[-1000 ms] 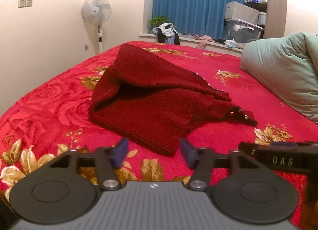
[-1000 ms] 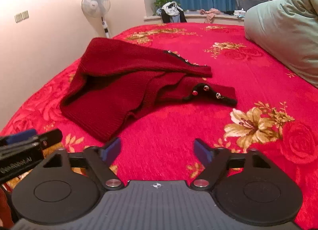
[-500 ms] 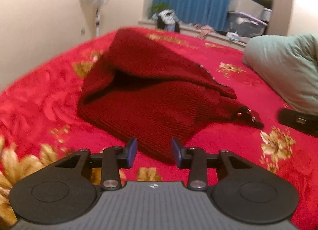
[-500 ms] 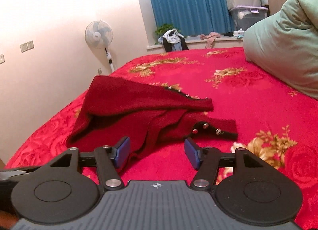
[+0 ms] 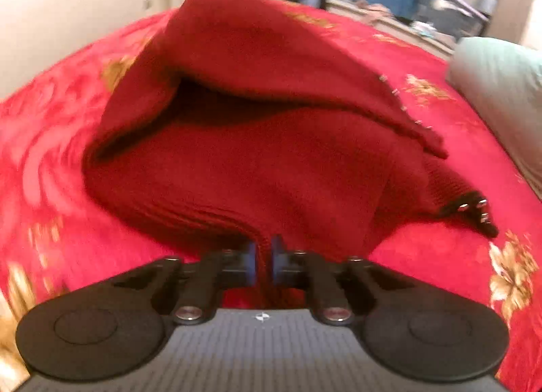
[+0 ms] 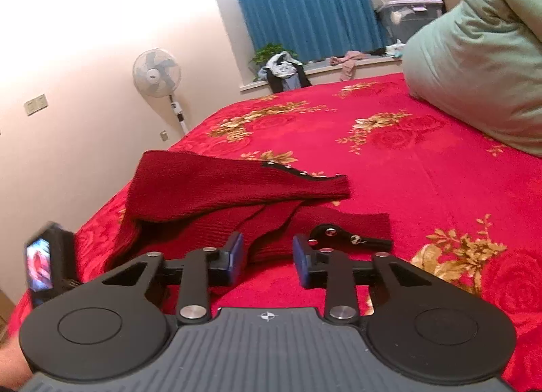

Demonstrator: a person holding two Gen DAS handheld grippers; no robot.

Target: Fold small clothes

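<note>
A dark red knit cardigan (image 5: 257, 155) with a black studded placket (image 5: 474, 212) lies rumpled on the red floral bedspread (image 5: 440, 256). My left gripper (image 5: 262, 261) is shut on the cardigan's near ribbed hem, with the knit pinched between the blue pads. In the right wrist view the cardigan (image 6: 216, 195) lies ahead and to the left. My right gripper (image 6: 267, 256) is open, its jaws straddling a fold of the cardigan's near edge beside the black studded placket (image 6: 342, 236). The left gripper's body (image 6: 47, 263) shows at the far left.
A grey-green pillow (image 6: 481, 67) lies on the right side of the bed. A standing fan (image 6: 157, 73) is by the left wall. A windowsill with clothes (image 6: 284, 70), blue curtains (image 6: 305, 2) and storage boxes (image 6: 406, 13) are beyond the bed.
My left gripper moved forward to the cardigan's near hem and shut on it. My right gripper moved closer to the cardigan's placket edge and narrowed but stays open.
</note>
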